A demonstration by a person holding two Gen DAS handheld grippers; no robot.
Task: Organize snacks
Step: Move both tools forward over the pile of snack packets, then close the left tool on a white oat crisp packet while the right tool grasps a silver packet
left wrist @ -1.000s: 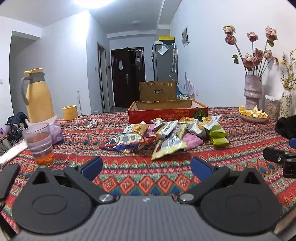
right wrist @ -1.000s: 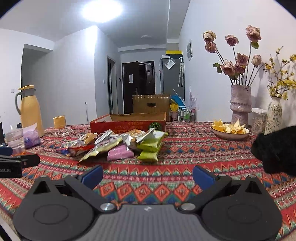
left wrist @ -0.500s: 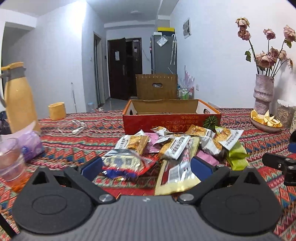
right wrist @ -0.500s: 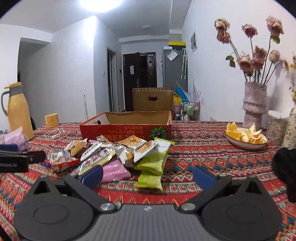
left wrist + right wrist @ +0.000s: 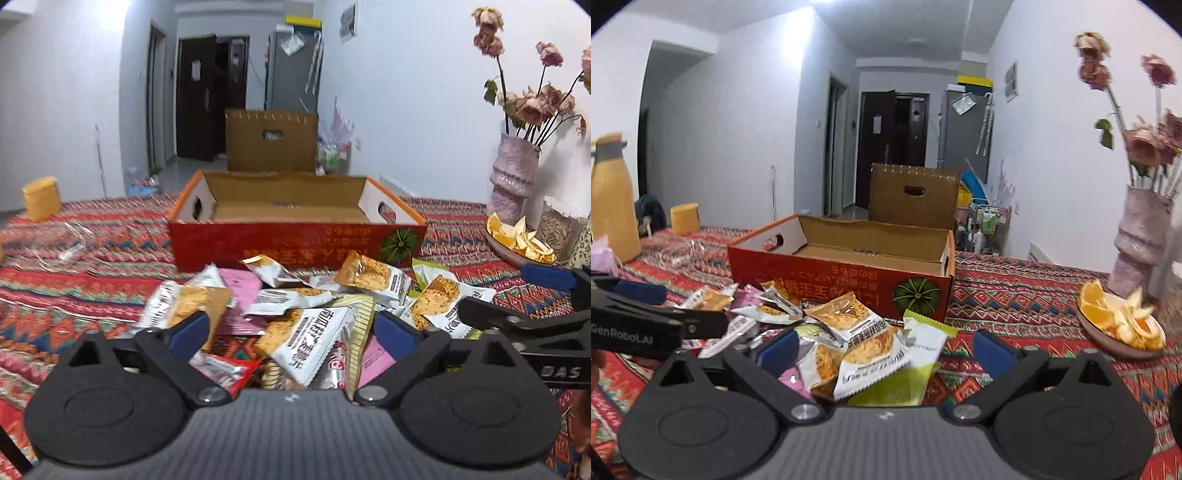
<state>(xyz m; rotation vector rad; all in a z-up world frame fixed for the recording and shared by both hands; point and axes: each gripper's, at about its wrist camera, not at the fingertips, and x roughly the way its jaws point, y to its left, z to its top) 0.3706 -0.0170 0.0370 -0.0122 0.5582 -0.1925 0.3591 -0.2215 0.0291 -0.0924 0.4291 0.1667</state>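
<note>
A pile of snack packets point(image 5: 295, 306) lies on the patterned tablecloth in front of an open, empty red cardboard box point(image 5: 295, 243). My left gripper point(image 5: 290, 334) is open, its blue pads on either side of a white and orange packet point(image 5: 310, 339) in the near part of the pile. My right gripper point(image 5: 882, 349) is open over the pile's right side, around a white and orange packet point(image 5: 864, 350) and a green packet point(image 5: 905, 380). The box also shows in the right wrist view point(image 5: 842, 280). Each gripper shows at the edge of the other's view.
A plate of orange peels point(image 5: 1119, 325) and a vase of dried roses point(image 5: 1141, 240) stand at the right. A yellow jug point(image 5: 611, 199) and a yellow cup point(image 5: 40, 197) stand at the left, with a cable point(image 5: 62, 243). A brown box point(image 5: 271, 142) is behind the table.
Both grippers have moved forward and down to the snack pile, which now lies between their open fingers. The glass and jug have left the left wrist view.
</note>
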